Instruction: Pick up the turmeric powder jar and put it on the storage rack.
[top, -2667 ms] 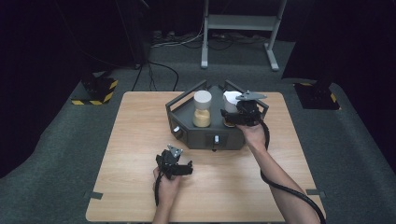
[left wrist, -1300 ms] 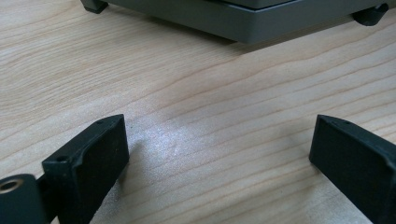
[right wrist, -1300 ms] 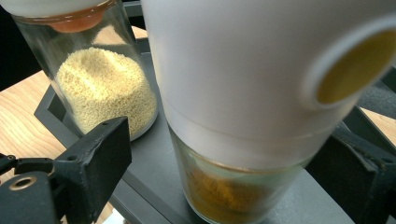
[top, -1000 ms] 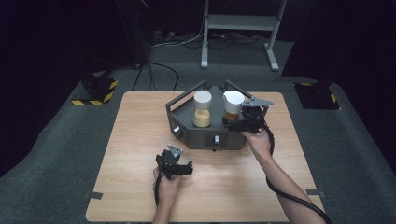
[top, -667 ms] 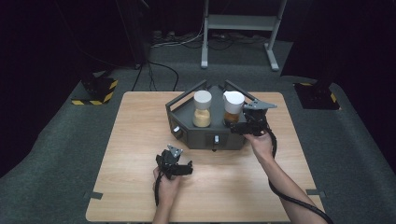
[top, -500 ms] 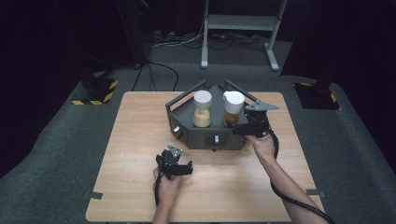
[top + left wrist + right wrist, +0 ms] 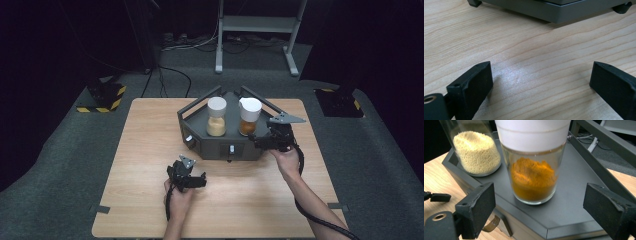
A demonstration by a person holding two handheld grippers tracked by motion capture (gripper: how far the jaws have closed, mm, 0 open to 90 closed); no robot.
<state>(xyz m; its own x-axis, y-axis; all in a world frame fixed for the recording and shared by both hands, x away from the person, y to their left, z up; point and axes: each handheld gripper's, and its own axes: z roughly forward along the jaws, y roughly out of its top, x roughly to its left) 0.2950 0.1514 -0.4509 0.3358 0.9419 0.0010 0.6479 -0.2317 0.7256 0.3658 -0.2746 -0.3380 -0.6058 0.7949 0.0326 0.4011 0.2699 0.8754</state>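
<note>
jar of orange powder (image 7: 533,180) stood upright on the right half of the grey tray (image 7: 584,202), dead ahead of the right gripper (image 7: 544,212), whose jaws were apart, nothing between them. jar of pale grains (image 7: 475,152) just beside it. left gripper (image 7: 539,82) gaped over bare table (image 7: 524,50), farther off.

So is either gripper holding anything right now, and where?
Nothing is held. The right gripper stands open in front of the orange-powder jar, not touching it. The left gripper is open over the table.
</note>
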